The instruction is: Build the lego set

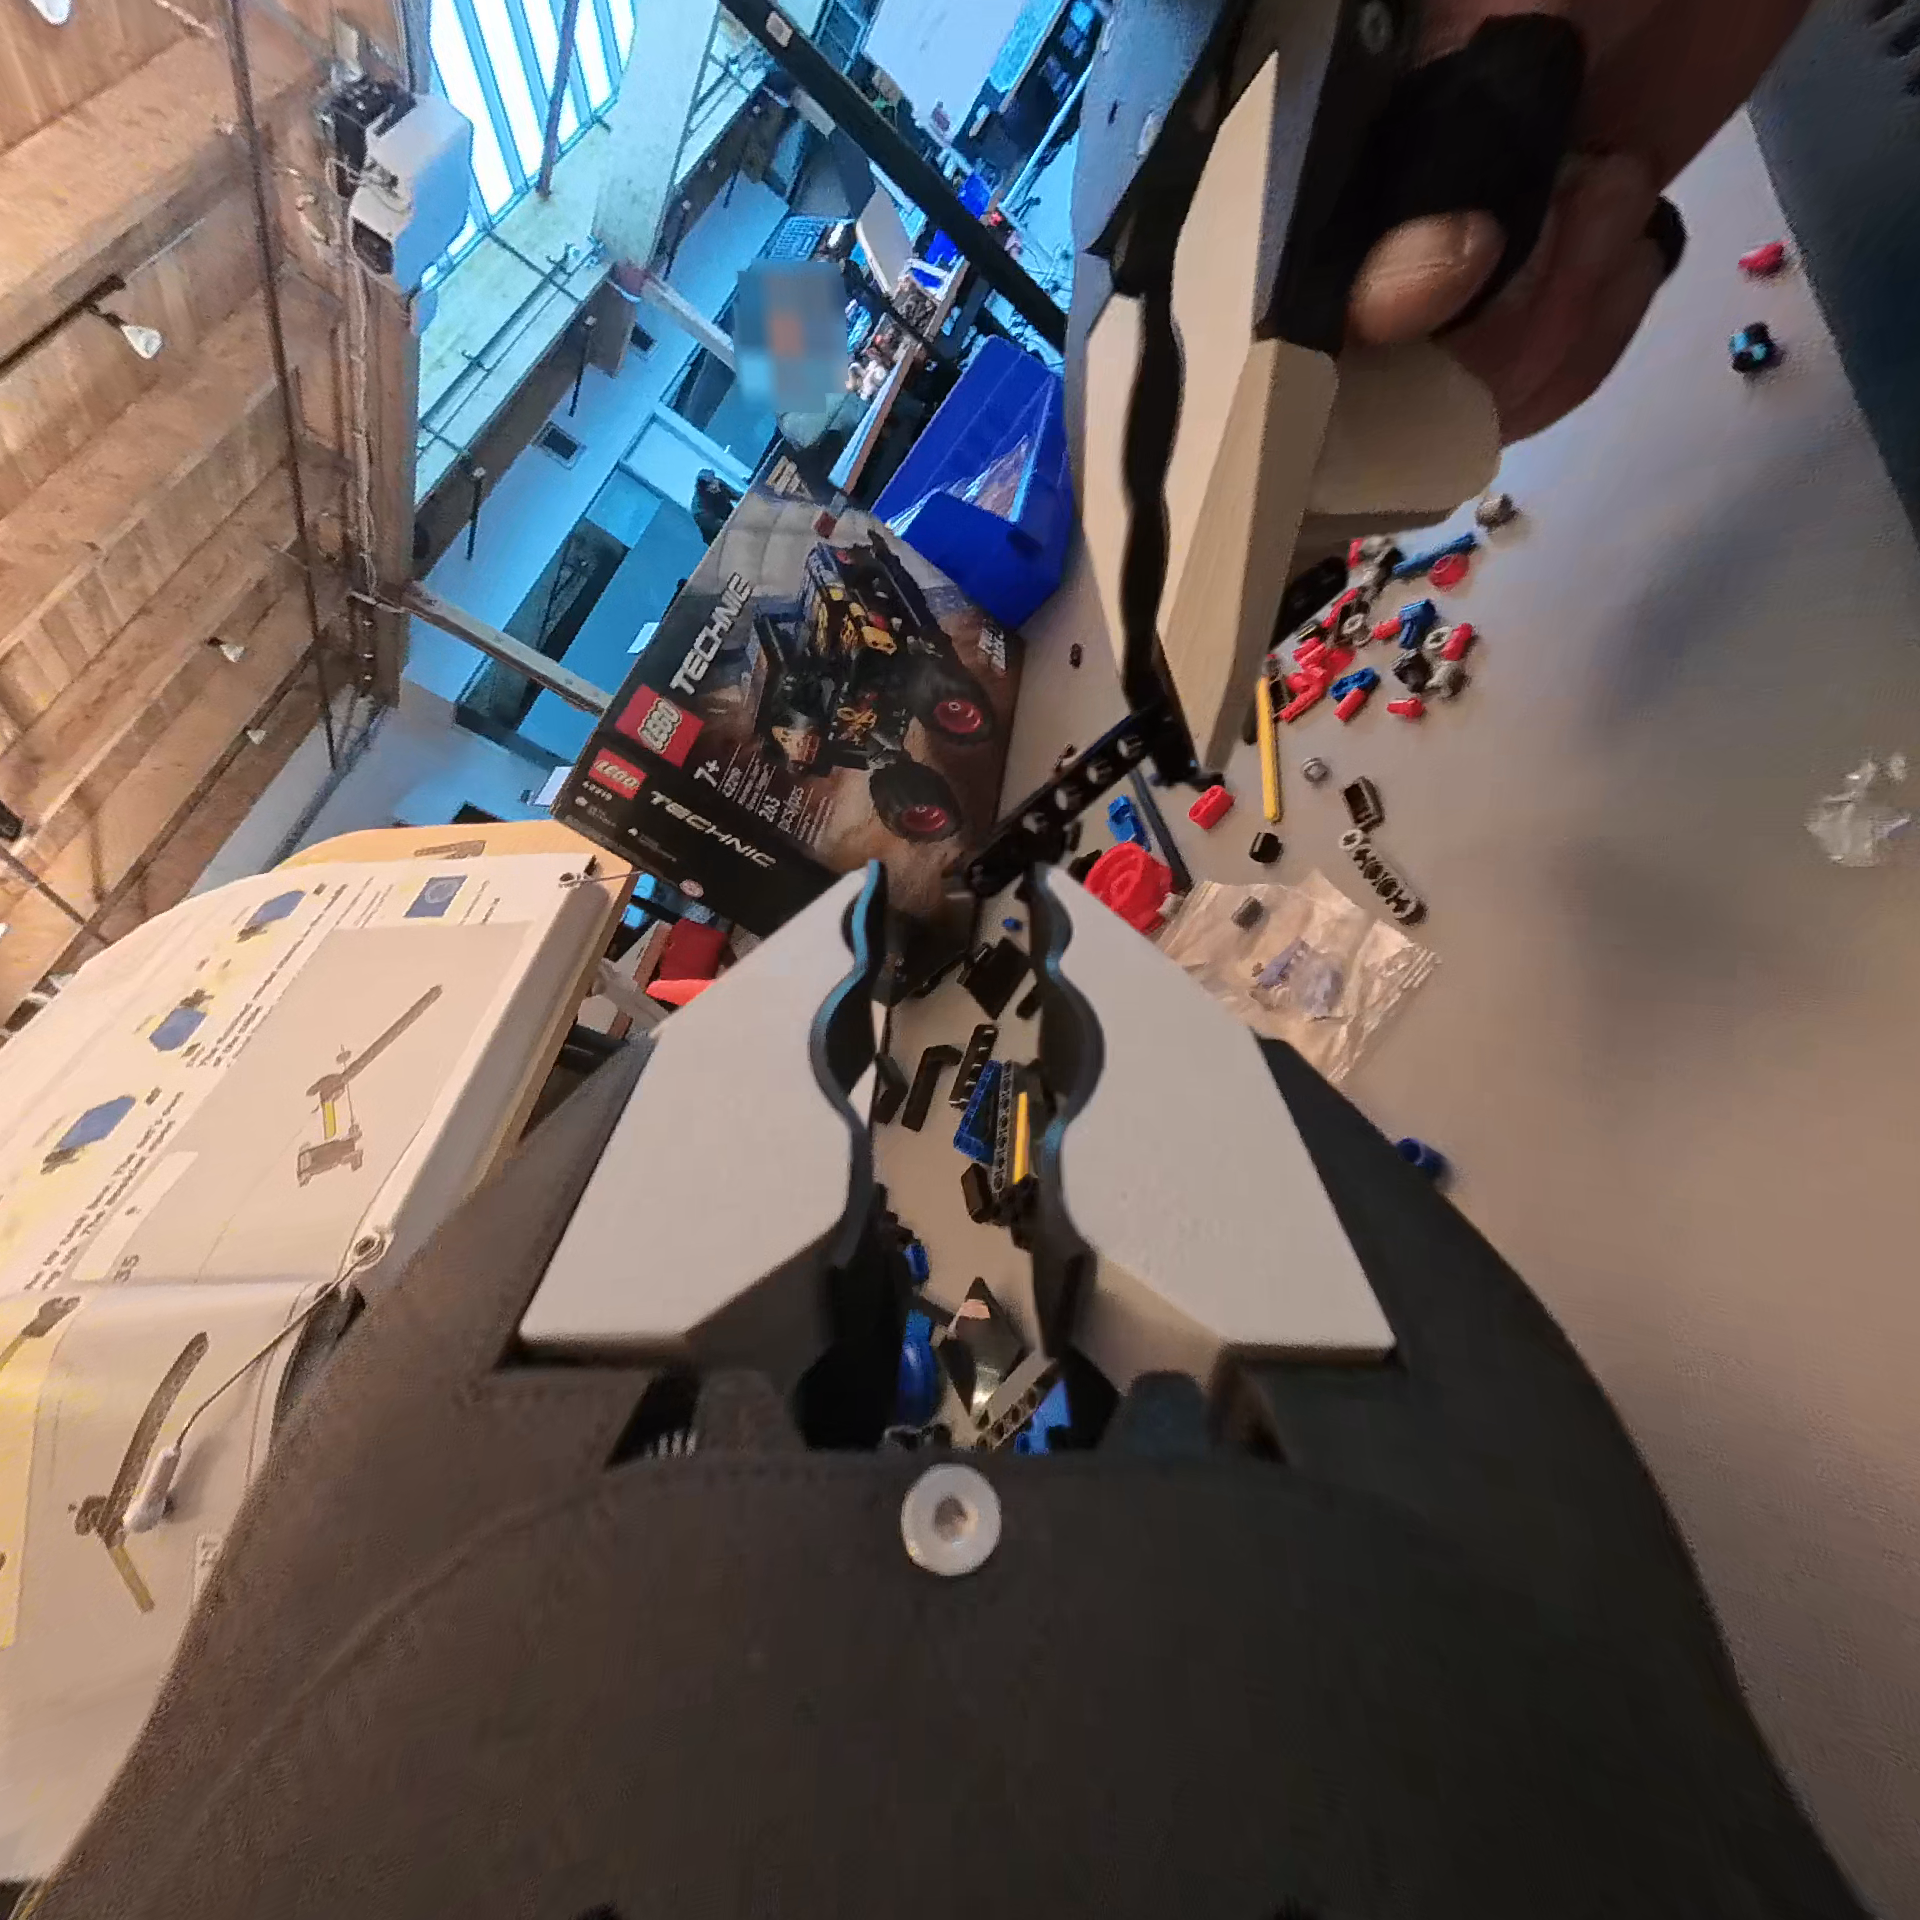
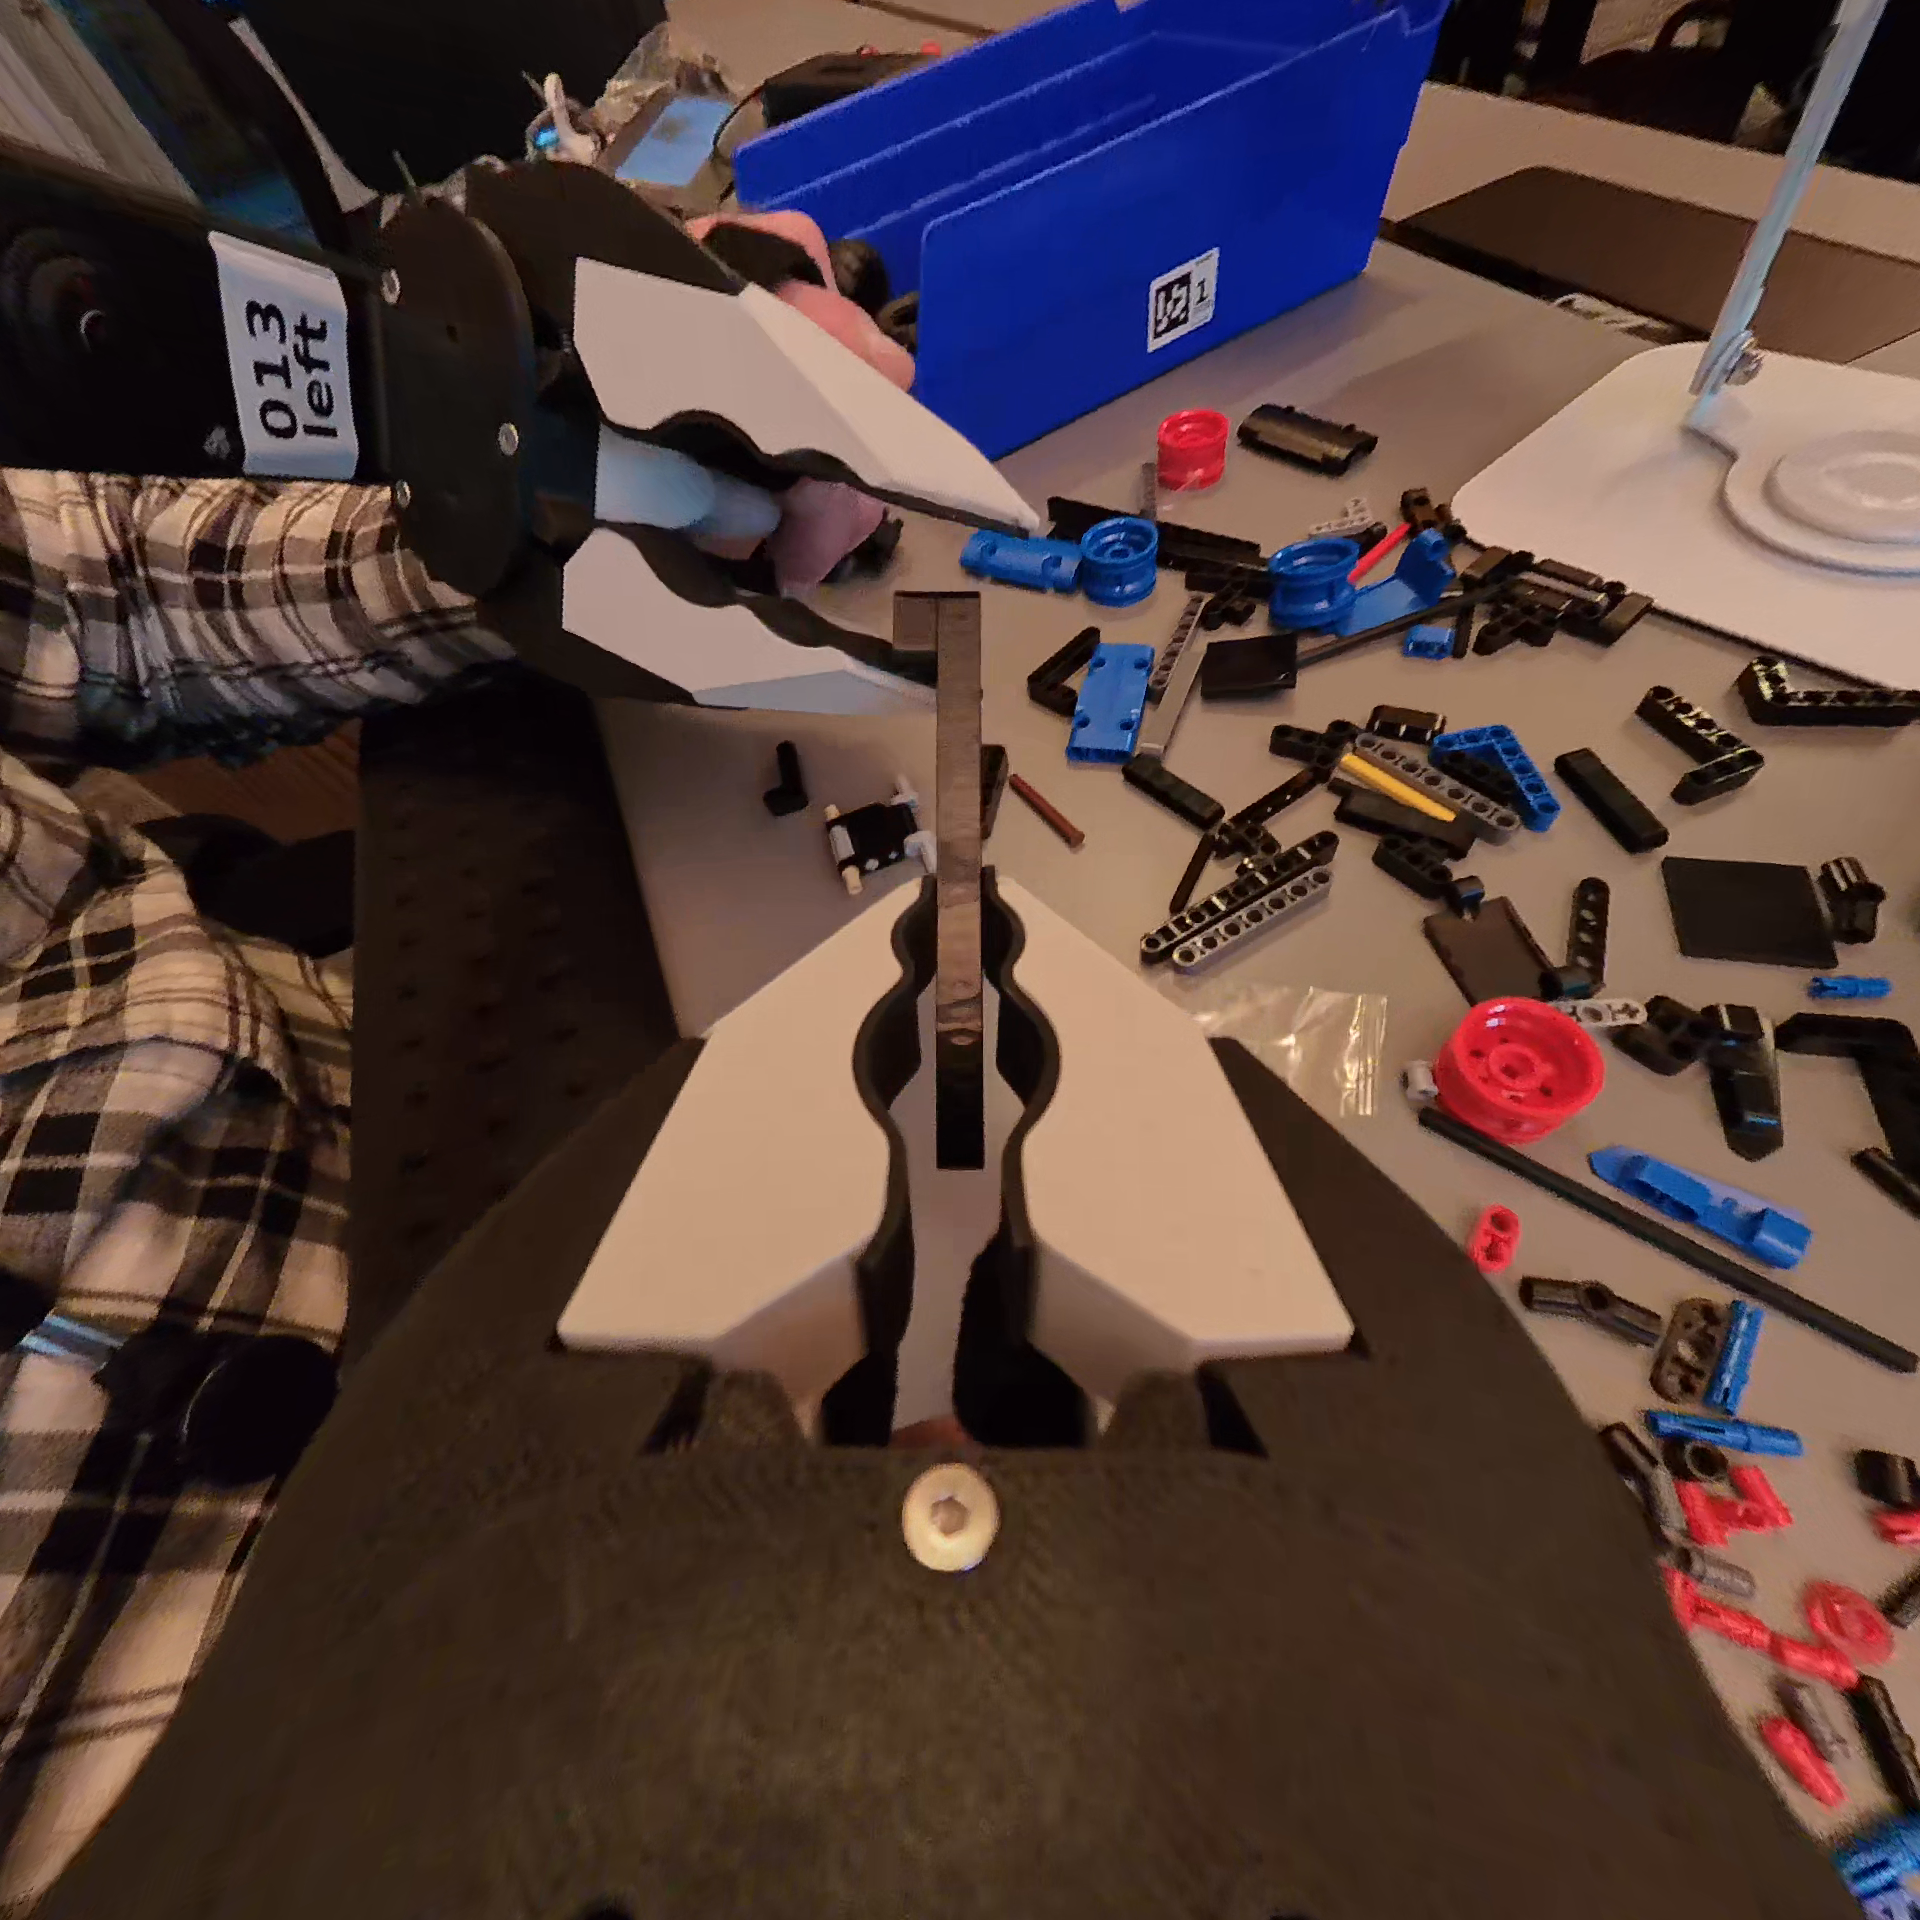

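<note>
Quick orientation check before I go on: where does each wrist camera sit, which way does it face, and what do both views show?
Left wrist view: on the left tool, tilted, looking across the table toward the set box and booklet; the right tool and a hand show above.
Right wrist view: on the right tool, looking down over the table's loose parts; the left tool and a plaid sleeve show at left.
Shared: the long black beam held by the right tool, the blue bin, a red wheel.
</note>
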